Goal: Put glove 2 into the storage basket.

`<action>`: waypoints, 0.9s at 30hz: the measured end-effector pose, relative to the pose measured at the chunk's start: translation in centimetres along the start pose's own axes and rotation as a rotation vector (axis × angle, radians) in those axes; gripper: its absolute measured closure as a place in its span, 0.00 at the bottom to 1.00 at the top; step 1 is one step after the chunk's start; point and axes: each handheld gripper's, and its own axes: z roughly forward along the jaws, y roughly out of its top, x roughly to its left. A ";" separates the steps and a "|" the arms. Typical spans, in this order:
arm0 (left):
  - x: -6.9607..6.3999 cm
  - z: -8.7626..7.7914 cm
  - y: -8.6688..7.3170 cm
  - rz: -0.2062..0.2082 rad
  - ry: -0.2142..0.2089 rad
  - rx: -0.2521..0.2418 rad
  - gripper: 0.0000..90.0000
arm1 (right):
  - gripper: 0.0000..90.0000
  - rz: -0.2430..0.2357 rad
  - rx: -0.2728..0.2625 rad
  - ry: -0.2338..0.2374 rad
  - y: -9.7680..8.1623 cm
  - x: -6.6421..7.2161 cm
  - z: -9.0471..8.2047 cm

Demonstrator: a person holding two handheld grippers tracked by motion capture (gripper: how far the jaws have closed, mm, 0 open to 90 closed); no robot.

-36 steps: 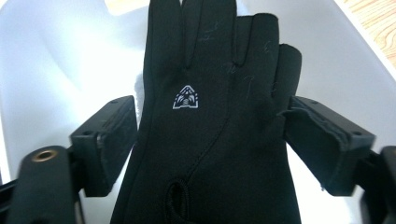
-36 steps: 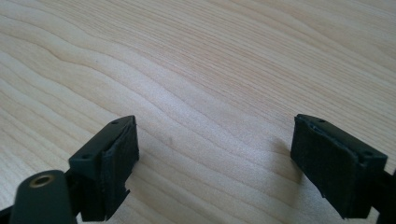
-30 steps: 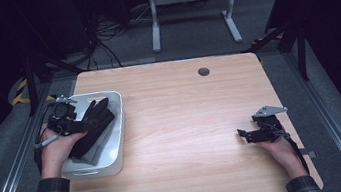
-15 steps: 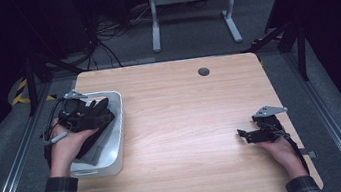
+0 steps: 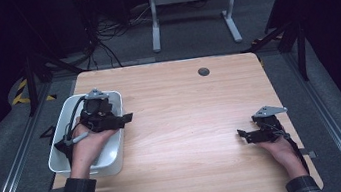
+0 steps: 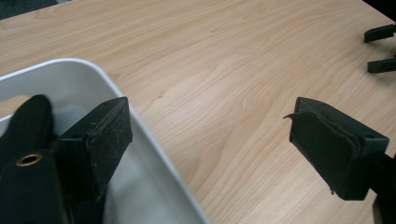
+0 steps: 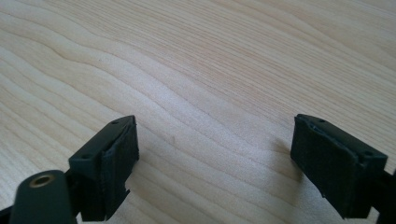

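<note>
A white tub [image 5: 63, 154] sits at the left edge of the wooden table [image 5: 180, 109]. My left gripper [image 5: 127, 118] hovers over the tub's right rim, jaws pointing right and wide open with nothing between them. In the left gripper view the gripper [image 6: 210, 140] straddles the tub's rim [image 6: 140, 135], one jaw over the tub and the other over bare wood. The hand hides most of the tub's inside. My right gripper [image 5: 243, 136] rests near the table's right edge, pointing left. It stands open over bare wood [image 7: 215, 154].
A dark round grommet [image 5: 203, 71] sits near the table's far edge. The right gripper's jaws [image 6: 369, 50] show far off in the left gripper view. Beyond the table are a metal stand's legs [image 5: 193, 17] and cables on grey floor.
My left hand has swung right and slightly up, from deep inside the tub to its right rim, jaws still open. The right hand has stayed where it was.
</note>
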 end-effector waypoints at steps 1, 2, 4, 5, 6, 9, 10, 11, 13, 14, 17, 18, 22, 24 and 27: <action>-0.5 0.3 0.1 0.002 -0.009 0.003 0.16 | 0.17 0.000 0.000 0.000 0.0 0.0 0.0; -0.7 0.4 0.2 0.015 -0.009 0.001 0.16 | 0.17 -0.001 -0.001 0.000 0.0 0.0 0.0; -1.5 0.9 0.3 0.021 -0.022 0.003 0.16 | 0.17 -0.001 -0.001 0.001 0.0 0.0 0.0; -1.8 1.1 0.4 0.033 -0.027 0.004 0.16 | 0.17 -0.001 -0.001 0.001 0.0 0.0 0.0; -2.2 1.4 0.4 0.037 -0.031 0.002 0.16 | 0.17 -0.001 -0.002 0.000 0.0 0.0 0.0; -3.2 2.1 0.5 0.053 -0.045 0.006 0.16 | 0.17 -0.002 -0.002 0.000 0.0 0.0 0.0; -3.5 2.4 0.5 0.057 -0.051 -0.001 0.16 | 0.17 -0.002 -0.002 0.001 0.0 0.0 0.0; -3.7 2.5 0.5 0.060 -0.055 -0.001 0.16 | 0.17 -0.003 -0.002 0.001 0.0 0.0 0.0; -4.3 3.0 0.5 0.068 -0.063 -0.009 0.16 | 0.17 -0.004 -0.002 0.001 0.0 0.0 0.0; -4.5 3.1 0.5 0.074 -0.067 -0.005 0.16 | 0.17 -0.004 -0.002 0.002 0.0 0.0 0.0; -5.4 3.9 0.4 0.091 -0.077 -0.003 0.16 | 0.17 -0.005 -0.002 0.002 0.0 0.0 0.0; -5.8 4.2 0.4 0.097 -0.083 -0.007 0.16 | 0.17 -0.005 -0.003 0.003 0.0 0.0 0.0; -6.9 5.3 0.1 0.122 -0.092 -0.001 0.16 | 0.17 -0.006 -0.002 0.005 0.0 0.1 0.0; -7.4 5.8 -0.1 0.132 -0.105 0.006 0.16 | 0.17 -0.007 -0.003 0.007 0.0 0.1 0.0; -8.0 6.5 -0.4 0.143 -0.113 0.011 0.16 | 0.17 -0.008 -0.003 0.008 0.0 0.1 0.0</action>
